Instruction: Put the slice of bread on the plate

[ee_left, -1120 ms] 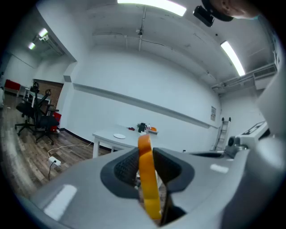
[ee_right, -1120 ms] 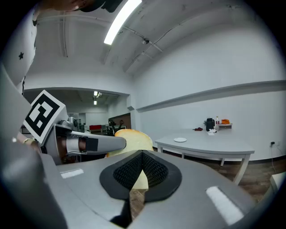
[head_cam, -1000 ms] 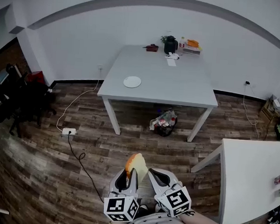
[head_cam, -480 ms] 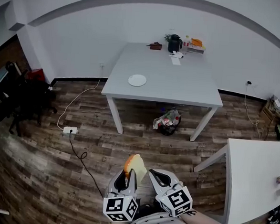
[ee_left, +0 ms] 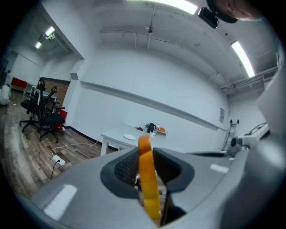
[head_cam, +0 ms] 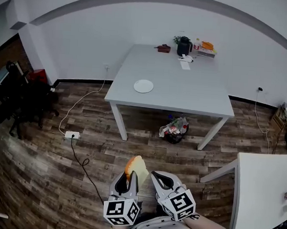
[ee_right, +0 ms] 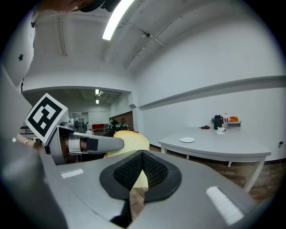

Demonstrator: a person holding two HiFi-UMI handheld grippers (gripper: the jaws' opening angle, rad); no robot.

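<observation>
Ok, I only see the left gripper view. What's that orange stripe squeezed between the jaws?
Observer: That's the crust edge of the slice of bread. The right gripper view shows its pale flat face.
Operator: Is the other gripper holding something too?
Observer: No. The right gripper has its jaws shut with nothing between them.
Operator: Is anything hiding under the table with the plate?
Observer: Yes. The head view shows a bag sitting underneath it, towards the right legs.
</observation>
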